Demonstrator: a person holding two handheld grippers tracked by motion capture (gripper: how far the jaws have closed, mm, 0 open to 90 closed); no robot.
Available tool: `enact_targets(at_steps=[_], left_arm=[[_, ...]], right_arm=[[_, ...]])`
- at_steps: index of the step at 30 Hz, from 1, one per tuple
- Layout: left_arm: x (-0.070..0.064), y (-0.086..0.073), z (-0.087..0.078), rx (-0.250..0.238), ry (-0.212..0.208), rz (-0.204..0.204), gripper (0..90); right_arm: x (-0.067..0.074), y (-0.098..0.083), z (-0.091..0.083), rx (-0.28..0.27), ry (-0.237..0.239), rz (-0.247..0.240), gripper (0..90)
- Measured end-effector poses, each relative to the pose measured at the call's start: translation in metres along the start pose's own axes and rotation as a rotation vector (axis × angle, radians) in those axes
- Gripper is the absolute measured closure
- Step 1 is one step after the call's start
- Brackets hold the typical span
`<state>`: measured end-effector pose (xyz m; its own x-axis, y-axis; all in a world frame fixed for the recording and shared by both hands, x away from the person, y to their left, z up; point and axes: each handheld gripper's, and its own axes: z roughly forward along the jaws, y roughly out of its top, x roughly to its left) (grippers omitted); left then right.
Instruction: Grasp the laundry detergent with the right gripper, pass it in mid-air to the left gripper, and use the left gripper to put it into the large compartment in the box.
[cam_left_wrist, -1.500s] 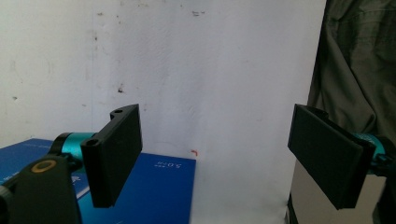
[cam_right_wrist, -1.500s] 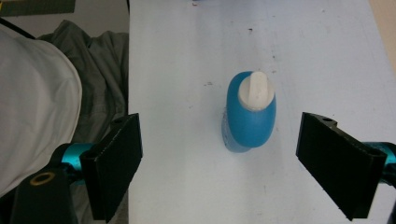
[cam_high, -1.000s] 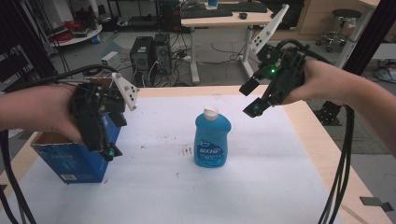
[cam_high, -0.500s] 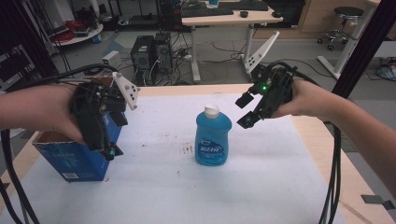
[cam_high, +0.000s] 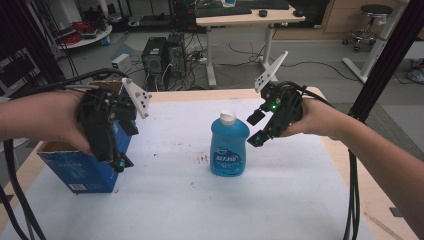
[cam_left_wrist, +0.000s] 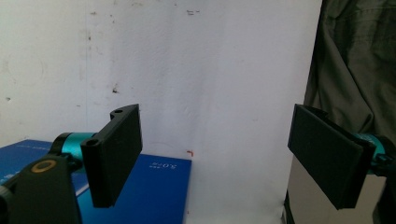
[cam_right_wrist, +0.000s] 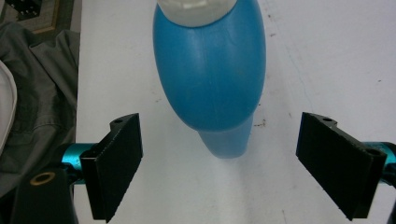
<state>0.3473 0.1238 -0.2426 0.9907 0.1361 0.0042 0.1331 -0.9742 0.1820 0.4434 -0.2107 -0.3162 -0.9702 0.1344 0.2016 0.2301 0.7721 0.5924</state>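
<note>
A blue dish-soap bottle (cam_high: 229, 147) with a white cap stands upright in the middle of the white table; the right gripper view shows the bottle (cam_right_wrist: 211, 70) from above. My right gripper (cam_high: 256, 127) hovers open just to the bottle's right, level with its shoulder, and in its own view the right gripper (cam_right_wrist: 233, 168) has its jaws spread wider than the bottle, not touching it. My left gripper (cam_high: 116, 150) hangs open over a blue cardboard box (cam_high: 82, 167) at the table's left. In the left gripper view, the open left gripper (cam_left_wrist: 219, 161) points down past the box (cam_left_wrist: 149, 191).
The white table (cam_high: 280, 200) has bare room in front and to the right. A wooden edge (cam_high: 345, 165) runs along its right side. Desks, a computer tower (cam_high: 161, 57) and a stool (cam_high: 375, 20) stand on the floor behind. Dark cloth (cam_left_wrist: 359, 70) lies at the table's near edge.
My right gripper has come down and to the left, from above and right of the bottle to close beside its shoulder. The left gripper and the box have stayed put.
</note>
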Motion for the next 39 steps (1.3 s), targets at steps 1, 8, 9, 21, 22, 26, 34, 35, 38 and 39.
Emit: enact_targets(at_steps=[1,8,9,21,22,26,34,35,38,39], left_arm=[[0.000,0.000,0.000,0.000,0.000,0.000,17.9],[0.000,0.000,-0.001,0.006,0.000,0.005,17.9],[0.000,0.000,-0.001,0.008,-0.003,0.003,17.9],[0.000,0.001,0.000,0.010,0.000,0.004,17.9],[0.000,0.001,0.000,0.011,-0.001,0.004,17.9],[0.000,0.001,0.000,0.007,0.000,-0.001,17.9],[-0.001,0.000,0.000,0.009,0.002,0.000,17.9],[-0.001,0.000,0.000,0.009,0.002,0.000,17.9],[-0.001,0.000,-0.001,0.010,0.002,0.000,17.9],[-0.001,0.000,-0.001,0.012,0.001,0.001,17.9]], right_arm=[[0.000,0.000,0.000,0.000,0.000,0.000,14.2],[-0.005,-0.002,0.015,-0.006,0.008,0.010,14.2],[-0.005,-0.002,0.017,-0.005,0.010,0.008,14.2],[-0.004,0.000,0.034,-0.011,0.026,-0.001,14.2],[-0.003,0.000,0.035,-0.011,0.022,-0.001,14.2],[-0.003,0.000,0.040,-0.009,0.017,-0.004,14.3],[-0.001,0.002,0.048,-0.003,0.017,-0.014,14.4],[-0.001,0.002,0.048,-0.003,0.017,-0.014,14.4],[-0.001,0.001,0.049,-0.005,0.010,-0.016,14.6],[-0.001,0.000,0.050,-0.002,0.003,-0.014,15.3]])
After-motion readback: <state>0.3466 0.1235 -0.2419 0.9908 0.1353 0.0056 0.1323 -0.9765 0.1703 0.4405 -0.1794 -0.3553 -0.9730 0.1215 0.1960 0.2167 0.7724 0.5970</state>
